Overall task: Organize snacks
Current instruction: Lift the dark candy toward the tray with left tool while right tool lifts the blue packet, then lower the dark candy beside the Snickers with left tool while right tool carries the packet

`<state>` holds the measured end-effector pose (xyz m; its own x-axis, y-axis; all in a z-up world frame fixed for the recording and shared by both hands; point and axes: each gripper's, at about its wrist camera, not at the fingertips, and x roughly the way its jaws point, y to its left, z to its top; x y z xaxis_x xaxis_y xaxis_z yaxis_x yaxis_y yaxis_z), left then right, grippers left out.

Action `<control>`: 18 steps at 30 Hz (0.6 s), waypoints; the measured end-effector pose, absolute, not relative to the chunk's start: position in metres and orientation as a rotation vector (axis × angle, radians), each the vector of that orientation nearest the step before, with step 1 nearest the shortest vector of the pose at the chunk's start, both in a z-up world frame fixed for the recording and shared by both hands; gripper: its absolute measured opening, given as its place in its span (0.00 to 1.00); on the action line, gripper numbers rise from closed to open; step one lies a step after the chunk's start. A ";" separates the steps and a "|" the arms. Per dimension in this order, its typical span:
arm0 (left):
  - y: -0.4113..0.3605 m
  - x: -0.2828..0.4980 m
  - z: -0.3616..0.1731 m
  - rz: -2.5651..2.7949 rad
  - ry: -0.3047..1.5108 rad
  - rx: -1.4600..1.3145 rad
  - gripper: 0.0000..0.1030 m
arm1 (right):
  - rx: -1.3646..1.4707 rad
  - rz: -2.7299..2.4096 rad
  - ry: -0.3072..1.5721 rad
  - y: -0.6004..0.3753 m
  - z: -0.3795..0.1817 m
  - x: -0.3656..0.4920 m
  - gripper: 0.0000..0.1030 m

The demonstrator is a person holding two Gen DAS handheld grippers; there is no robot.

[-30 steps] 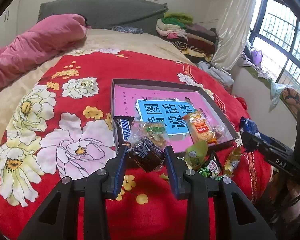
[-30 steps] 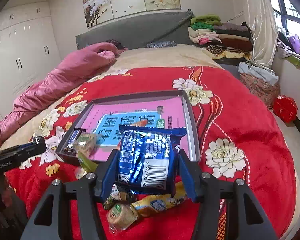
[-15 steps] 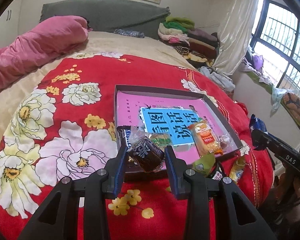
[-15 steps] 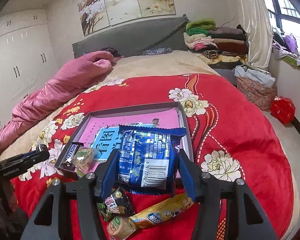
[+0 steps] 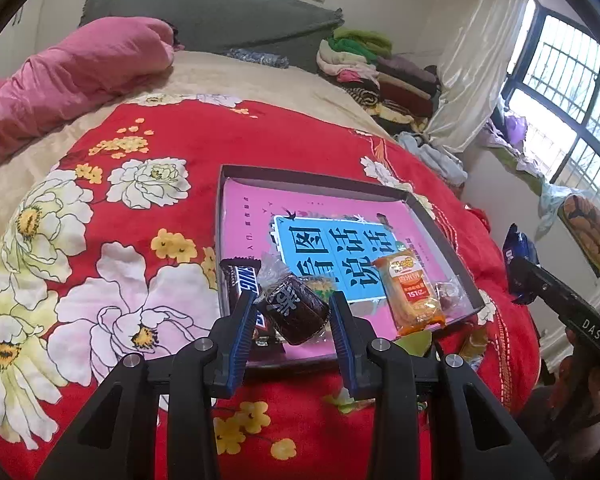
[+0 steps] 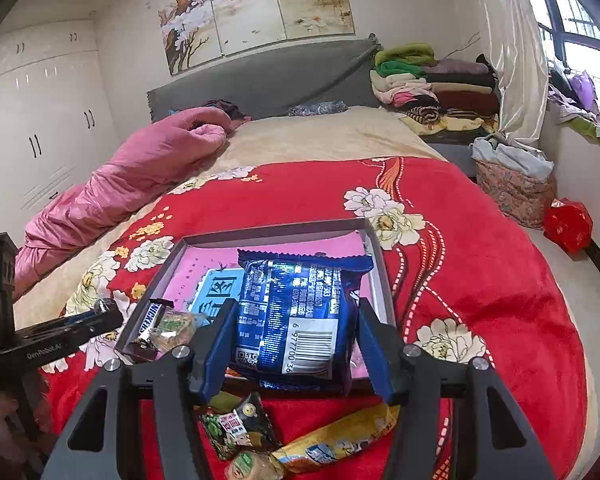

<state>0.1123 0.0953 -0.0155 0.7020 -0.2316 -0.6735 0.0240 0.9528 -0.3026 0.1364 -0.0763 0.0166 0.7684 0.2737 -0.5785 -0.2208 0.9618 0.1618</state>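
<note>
A shallow grey tray (image 5: 440, 224) with a pink and blue lining lies on the red flowered blanket. My left gripper (image 5: 294, 310) is shut on a dark brown wrapped cake (image 5: 296, 308), held over the tray's near left corner. In the tray lie a Snickers bar (image 5: 244, 284), a green-labelled sweet (image 5: 320, 284), an orange packet (image 5: 410, 292) and a clear-wrapped sweet (image 5: 448, 292). My right gripper (image 6: 296, 330) is shut on a blue foil packet (image 6: 300, 312), held above the tray's (image 6: 268, 232) near edge.
Loose snacks lie on the blanket before the tray: a dark green packet (image 6: 236, 424), a yellow bar (image 6: 336, 436) and a round wrapped sweet (image 6: 252, 466). A pink quilt (image 6: 132, 176) lies along the left. Folded clothes (image 6: 432, 88) are stacked by the headboard.
My left gripper has carried the brown cake forward from the blanket's snack pile to over the tray's near corner. The right gripper with the blue packet has drifted slightly toward the tray.
</note>
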 end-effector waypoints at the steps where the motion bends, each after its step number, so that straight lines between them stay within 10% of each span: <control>1: 0.094 0.113 -0.016 -0.143 0.785 -0.280 0.37 | 0.087 0.271 0.640 -0.076 0.017 0.137 0.56; 18: 0.084 0.132 -0.038 -0.141 0.849 -0.257 0.37 | 0.118 0.287 0.633 -0.074 0.016 0.152 0.56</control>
<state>0.1316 0.0841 -0.0378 0.6536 -0.2251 -0.7226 0.0212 0.9598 -0.2798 0.1523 -0.0745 0.0156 0.7686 0.2997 -0.5653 -0.2278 0.9538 0.1959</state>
